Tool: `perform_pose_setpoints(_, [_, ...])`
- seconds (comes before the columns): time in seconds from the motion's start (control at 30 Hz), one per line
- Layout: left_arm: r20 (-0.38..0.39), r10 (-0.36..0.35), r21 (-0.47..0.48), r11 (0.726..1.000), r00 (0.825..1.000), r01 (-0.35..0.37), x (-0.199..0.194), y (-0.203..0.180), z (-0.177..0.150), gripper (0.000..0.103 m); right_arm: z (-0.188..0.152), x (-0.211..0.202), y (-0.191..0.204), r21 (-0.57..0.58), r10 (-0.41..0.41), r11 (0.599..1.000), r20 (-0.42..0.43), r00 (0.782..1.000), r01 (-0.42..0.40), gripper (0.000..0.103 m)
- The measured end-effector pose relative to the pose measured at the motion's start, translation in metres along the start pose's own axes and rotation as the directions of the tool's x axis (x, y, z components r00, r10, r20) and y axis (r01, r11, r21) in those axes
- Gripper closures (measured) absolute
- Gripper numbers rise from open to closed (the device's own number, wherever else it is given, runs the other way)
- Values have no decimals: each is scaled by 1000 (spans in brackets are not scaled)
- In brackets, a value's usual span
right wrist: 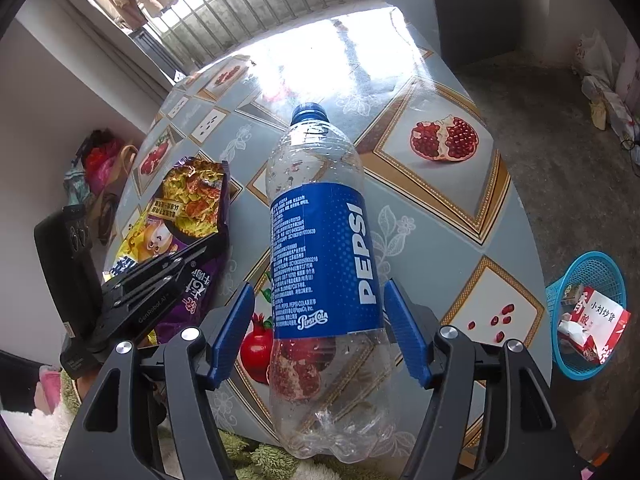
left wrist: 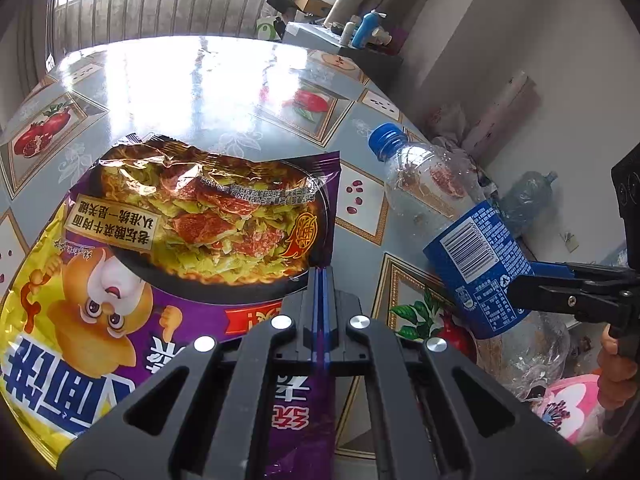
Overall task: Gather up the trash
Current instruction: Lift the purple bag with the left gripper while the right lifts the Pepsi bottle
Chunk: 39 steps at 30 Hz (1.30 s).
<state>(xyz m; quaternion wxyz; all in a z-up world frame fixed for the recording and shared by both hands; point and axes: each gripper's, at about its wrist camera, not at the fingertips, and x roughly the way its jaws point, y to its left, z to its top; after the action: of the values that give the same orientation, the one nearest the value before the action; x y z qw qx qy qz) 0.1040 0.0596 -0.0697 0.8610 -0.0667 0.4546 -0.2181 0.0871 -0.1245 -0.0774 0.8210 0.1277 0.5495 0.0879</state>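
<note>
The left gripper (left wrist: 321, 276) is clamping the noodle wrapper (left wrist: 192, 216) on the table (right wrist: 420, 208), while the right gripper (right wrist: 320, 332), jaws standing apart, is straddling the empty Pepsi bottle (right wrist: 324, 264) untouched.

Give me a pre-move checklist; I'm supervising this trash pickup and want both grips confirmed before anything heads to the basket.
1. Left gripper shut on noodle packet: ok, the packet's edge is pinched.
2. Right gripper clamped on Pepsi bottle: not ok, both pads stand clear of the label.
3. Bottle centred between the right gripper's fingers: ok.
4. Bottle cap on: ok.
5. Blue basket beside the table has room: ok, only partly filled.
6. Packet empty: cannot tell.
</note>
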Motion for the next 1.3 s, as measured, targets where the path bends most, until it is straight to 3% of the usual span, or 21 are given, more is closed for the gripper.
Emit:
perform_pose_setpoints(0.53, [16, 40, 22, 999, 999, -41, 1, -15, 0, 103, 6, 23, -1, 32, 26, 999, -35, 999, -25, 42])
perform_pose_setpoints(1.3, [68, 75, 37, 996, 995, -77, -20, -29, -3, 103, 3, 12, -2, 31, 33, 999, 16, 999, -34, 45])
